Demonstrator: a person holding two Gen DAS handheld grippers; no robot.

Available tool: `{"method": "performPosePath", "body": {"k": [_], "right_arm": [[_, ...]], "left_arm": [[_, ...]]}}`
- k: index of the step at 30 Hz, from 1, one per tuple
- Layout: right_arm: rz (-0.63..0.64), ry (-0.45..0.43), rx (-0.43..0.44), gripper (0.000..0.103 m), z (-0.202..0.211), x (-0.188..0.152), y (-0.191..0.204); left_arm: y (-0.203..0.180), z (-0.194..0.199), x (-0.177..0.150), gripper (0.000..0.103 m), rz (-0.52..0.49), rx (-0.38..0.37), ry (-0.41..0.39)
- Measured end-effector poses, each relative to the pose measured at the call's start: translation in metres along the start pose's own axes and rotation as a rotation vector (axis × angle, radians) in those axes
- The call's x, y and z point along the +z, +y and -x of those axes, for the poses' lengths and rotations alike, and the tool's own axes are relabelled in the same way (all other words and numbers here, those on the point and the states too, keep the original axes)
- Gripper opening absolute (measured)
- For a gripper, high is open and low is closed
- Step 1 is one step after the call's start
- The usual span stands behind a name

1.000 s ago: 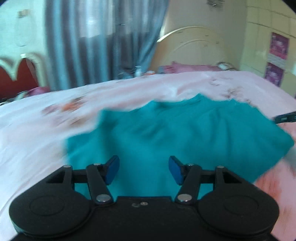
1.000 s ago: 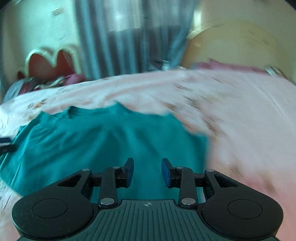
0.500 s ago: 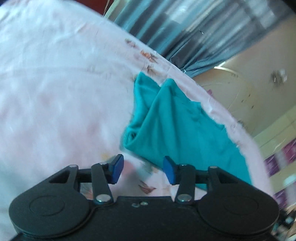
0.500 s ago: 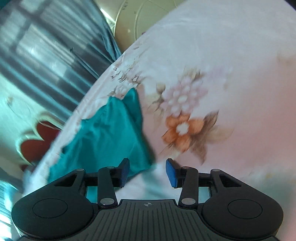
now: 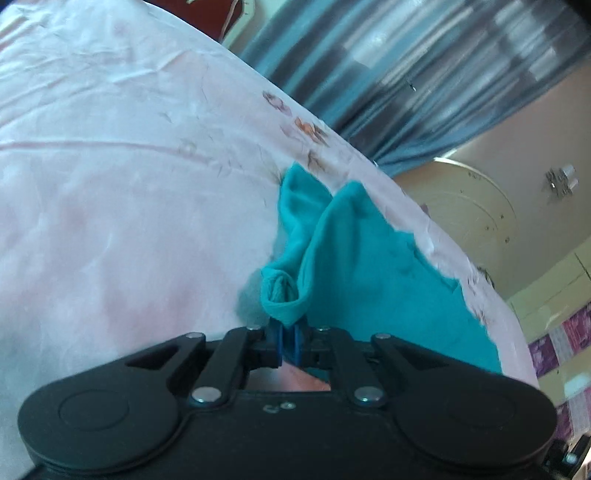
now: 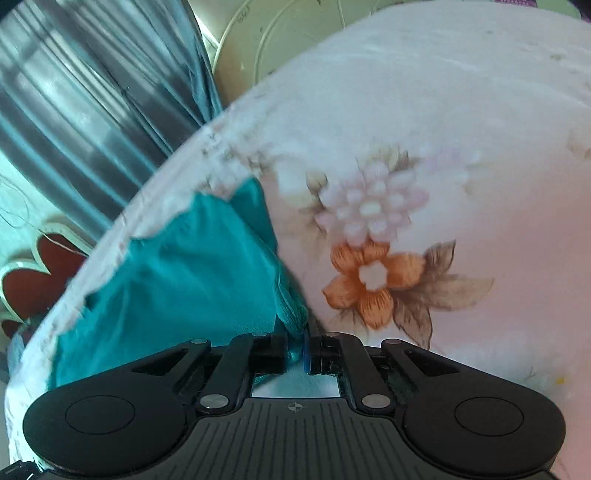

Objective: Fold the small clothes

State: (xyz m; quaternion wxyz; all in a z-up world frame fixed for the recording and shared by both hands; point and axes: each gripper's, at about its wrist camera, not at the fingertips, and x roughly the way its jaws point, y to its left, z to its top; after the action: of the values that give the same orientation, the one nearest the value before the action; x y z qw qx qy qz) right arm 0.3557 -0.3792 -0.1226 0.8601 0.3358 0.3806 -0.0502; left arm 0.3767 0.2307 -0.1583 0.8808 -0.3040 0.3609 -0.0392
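Looking along the left gripper (image 5: 289, 341), its two blue pads are drawn almost together and pinch a bunched corner of the teal garment (image 5: 369, 273), the jaws closing on the fabric at this moment. That pinched corner rises in a small rolled fold just ahead of the fingertips, and from there the cloth spreads away up and to the right, lying on the pink floral bedsheet (image 5: 110, 206). A second peak of the teal cloth stands up farther off, near the far edge of the bed. Beyond the bed hang grey-blue striped curtains (image 5: 388, 74), with a cream rounded headboard (image 5: 469, 210) to the right of them and a tiled wall at the right margin. Seen from the right wrist, the right gripper (image 6: 297, 349) is likewise nearly closed, its jaws closing with a gathered corner of the teal garment (image 6: 192, 266) squeezed between them. Here the cloth fans out to the left and upward from the fingertips, resting on the same bedsheet (image 6: 480, 166), whose printed orange flower (image 6: 373, 277) and a pale pink flower cluster lie just to the right of the garment's edge. Curtains (image 6: 92, 110) fill the upper left, a red piece of furniture with a pale scalloped border (image 6: 33, 280) shows at the far left, and the cream headboard (image 6: 280, 33) sits at the top.
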Motion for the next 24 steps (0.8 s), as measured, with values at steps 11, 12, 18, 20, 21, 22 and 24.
{"method": "performPosePath", "body": {"k": [11, 12, 18, 20, 21, 22, 24], "right_arm": [[0.539, -0.1, 0.081, 0.023, 0.03, -0.03, 0.104], [0.591, -0.071, 0.123, 0.023, 0.016, -0.039, 0.126], [0.714, 0.043, 0.214, 0.023, -0.052, -0.062, 0.189], [0.768, 0.057, 0.2, 0.023, -0.061, -0.065, 0.186], [0.787, 0.048, 0.202, 0.023, -0.063, -0.063, 0.183], [0.776, 0.007, 0.152, 0.023, -0.062, -0.056, 0.173], [0.673, -0.038, 0.021, 0.023, -0.059, -0.034, 0.139]], "left_arm": [[-0.118, 0.019, -0.024, 0.068, -0.505, 0.013, -0.055], [-0.144, 0.004, -0.033, 0.076, -0.577, -0.006, -0.07], [-0.206, -0.076, -0.045, 0.073, -0.653, -0.056, 0.019], [-0.202, -0.092, -0.05, 0.073, -0.677, -0.025, 0.078], [-0.197, -0.093, -0.051, 0.071, -0.692, -0.006, 0.077], [-0.187, -0.09, -0.046, 0.071, -0.699, 0.009, 0.06], [-0.156, -0.078, -0.033, 0.077, -0.683, 0.064, 0.024]]}}
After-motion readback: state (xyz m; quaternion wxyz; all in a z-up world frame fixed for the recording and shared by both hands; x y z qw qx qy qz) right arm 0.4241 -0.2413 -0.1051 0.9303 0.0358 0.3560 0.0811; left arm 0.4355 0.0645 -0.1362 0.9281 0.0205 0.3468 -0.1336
